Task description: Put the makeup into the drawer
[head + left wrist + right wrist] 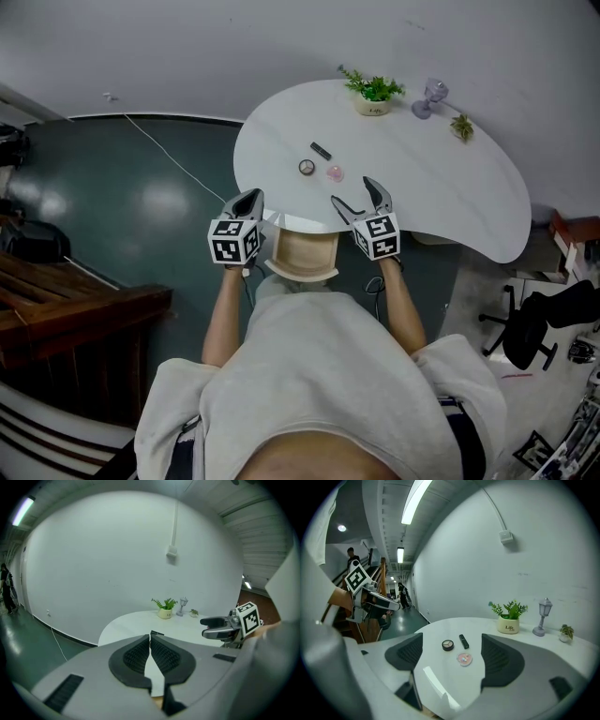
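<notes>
Three makeup items lie on the white table (441, 187): a black lipstick (321, 150), a dark round compact (307, 167) and a pink compact (335, 172). Under the table's front edge a wooden drawer (302, 251) stands pulled out. My left gripper (246, 202) hovers at the drawer's left corner, shut with nothing between its fingers (140, 656). Over the drawer's right corner my right gripper (364, 199) is open and empty. The right gripper view frames the round compact (447, 645), lipstick (463, 641) and pink compact (464, 659) between the open jaws, well ahead of them.
A potted plant (374, 94), a small lamp (429, 96) and a tiny plant (461, 127) stand along the table's far edge. A black office chair (544, 319) is at the right, dark wooden steps (66, 300) at the left, and a cable (169, 155) crosses the floor.
</notes>
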Demonstrator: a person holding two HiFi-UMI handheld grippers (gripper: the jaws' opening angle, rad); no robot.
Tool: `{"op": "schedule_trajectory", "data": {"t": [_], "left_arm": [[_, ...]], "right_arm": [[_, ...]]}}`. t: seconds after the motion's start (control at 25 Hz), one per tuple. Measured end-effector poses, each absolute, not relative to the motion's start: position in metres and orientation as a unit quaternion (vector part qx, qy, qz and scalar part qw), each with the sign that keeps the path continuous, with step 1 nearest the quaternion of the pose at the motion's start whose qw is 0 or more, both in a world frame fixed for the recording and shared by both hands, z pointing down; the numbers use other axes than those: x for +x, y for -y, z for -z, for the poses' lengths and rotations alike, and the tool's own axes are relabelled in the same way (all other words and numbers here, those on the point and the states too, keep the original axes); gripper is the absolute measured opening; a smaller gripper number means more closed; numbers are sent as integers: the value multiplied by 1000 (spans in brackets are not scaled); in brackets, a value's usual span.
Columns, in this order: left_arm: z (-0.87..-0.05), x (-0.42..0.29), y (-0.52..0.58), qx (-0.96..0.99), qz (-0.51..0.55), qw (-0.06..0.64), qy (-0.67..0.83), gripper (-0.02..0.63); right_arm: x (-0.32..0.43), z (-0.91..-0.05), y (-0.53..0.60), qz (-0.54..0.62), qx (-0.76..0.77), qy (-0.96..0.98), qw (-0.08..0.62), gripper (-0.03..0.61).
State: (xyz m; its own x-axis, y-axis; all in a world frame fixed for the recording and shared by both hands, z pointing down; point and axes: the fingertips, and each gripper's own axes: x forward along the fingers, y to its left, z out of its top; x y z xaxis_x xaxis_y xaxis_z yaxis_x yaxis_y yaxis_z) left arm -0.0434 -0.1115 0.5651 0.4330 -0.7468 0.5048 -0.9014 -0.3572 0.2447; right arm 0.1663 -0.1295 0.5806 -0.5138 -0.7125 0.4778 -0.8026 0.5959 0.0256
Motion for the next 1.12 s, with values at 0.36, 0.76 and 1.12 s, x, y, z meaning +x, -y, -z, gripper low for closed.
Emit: {"op": "schedule_trajectory", "data": {"t": [0.36,0.76,1.12], "left_arm": [[-586,-38,136,810,-158,269,496,17],[-639,-57,186,813,-148,302,476,17],[-626,-62,177,805,-153,304,486,17]], "right_arm": [[163,-617,153,-122,419,859,268,385],[151,-687,206,-147,411,838,328,379],[149,-710,215,-167,367,836,372,365]]}}
